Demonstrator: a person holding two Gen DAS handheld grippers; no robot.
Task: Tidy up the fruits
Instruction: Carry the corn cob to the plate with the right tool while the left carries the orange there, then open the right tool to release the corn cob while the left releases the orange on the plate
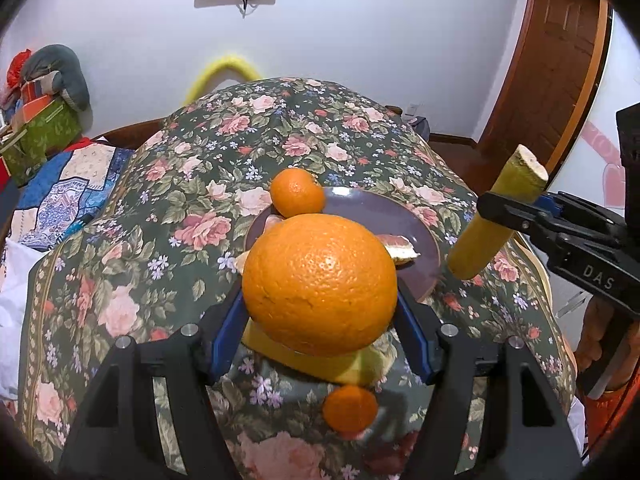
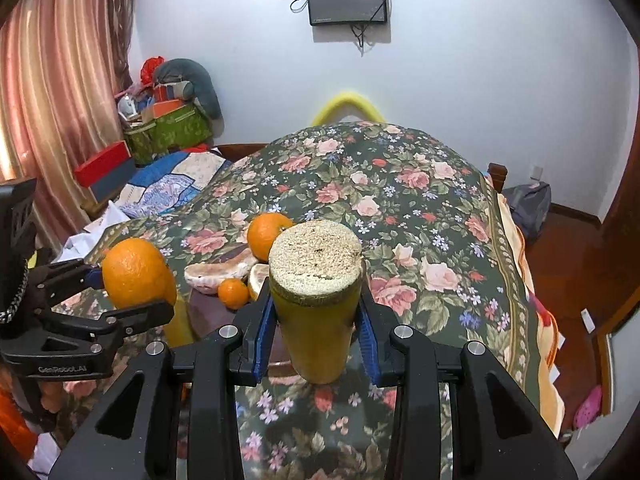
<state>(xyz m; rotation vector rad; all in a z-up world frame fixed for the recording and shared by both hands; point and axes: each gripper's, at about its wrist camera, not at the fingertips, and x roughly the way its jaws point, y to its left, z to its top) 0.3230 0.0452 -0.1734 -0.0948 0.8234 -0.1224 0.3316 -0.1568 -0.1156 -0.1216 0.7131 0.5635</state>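
On the left, the left gripper [image 1: 320, 312] is clamped round a large orange [image 1: 320, 284], held above the purple plate [image 1: 400, 216]; it looks heavy and firm, best squeezed across its middle. To the right, the right gripper [image 2: 316, 320] pinches a stiff, smooth-skinned sugarcane piece [image 2: 316, 300] mid-length, clear of the floral cloth [image 2: 400, 200].

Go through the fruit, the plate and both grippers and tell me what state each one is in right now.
Large orange: gripped, lifted off the cloth.
Yellow-green stalk piece: gripped, held upright, cut end up.
Left gripper: shut on the large orange.
Right gripper: shut on the stalk piece.
Purple plate: on the floral cloth, holding peel pieces.
Small orange: resting at the plate's far rim.
Tiny orange: loose on the cloth.
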